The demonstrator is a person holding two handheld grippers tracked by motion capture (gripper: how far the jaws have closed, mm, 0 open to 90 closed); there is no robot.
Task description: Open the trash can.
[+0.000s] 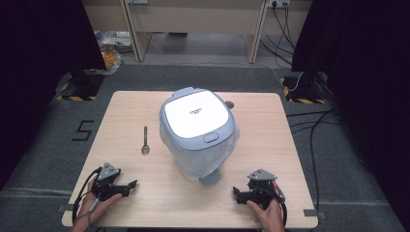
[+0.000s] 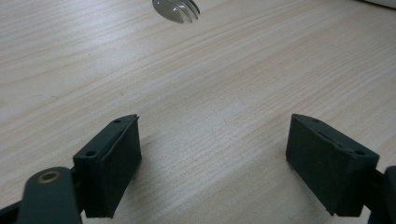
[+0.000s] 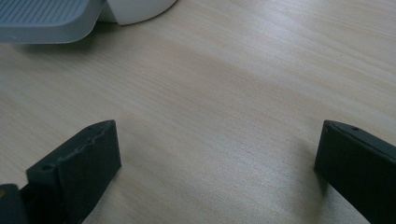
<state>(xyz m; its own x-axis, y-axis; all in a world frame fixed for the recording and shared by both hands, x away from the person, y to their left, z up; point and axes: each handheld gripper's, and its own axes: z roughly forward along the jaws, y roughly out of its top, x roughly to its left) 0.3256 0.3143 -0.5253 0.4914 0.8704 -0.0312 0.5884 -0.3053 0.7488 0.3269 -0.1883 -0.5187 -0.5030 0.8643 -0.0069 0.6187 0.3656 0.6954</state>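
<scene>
The wooden table [image 1: 145,203] carries everything, and both grippers rest near its near edge. The biggest thing on it is a white and grey rice cooker [image 1: 198,130], lid down, standing at the middle of the table and slightly toward the far edge, with its grey front foot or handle pointing at the near edge. Just behind its far right side lies a small dark round object [image 1: 229,104], too small to identify.

The left gripper [image 1: 126,186] sits at the near left corner, and in the left gripper view its jaws stand wide apart with bare wood between the pads [image 2: 119,172]. The right gripper [image 1: 238,192] sits toward the near right corner, jaws likewise spread and empty. In the right gripper view the cooker's ribbed grey base shows at the upper left.

The smallest piece is a metal spork [image 1: 145,140], left of the cooker and well apart from it. Its long axis runs from far edge to near edge, with the toothed bowl at the near end. In the left gripper view that bowl shows straight ahead beyond the open jaws.

The left gripper is plainly the nearer one to the spork. The likely move is a forward reach, with the jaws closing across the thin handle.
</scene>
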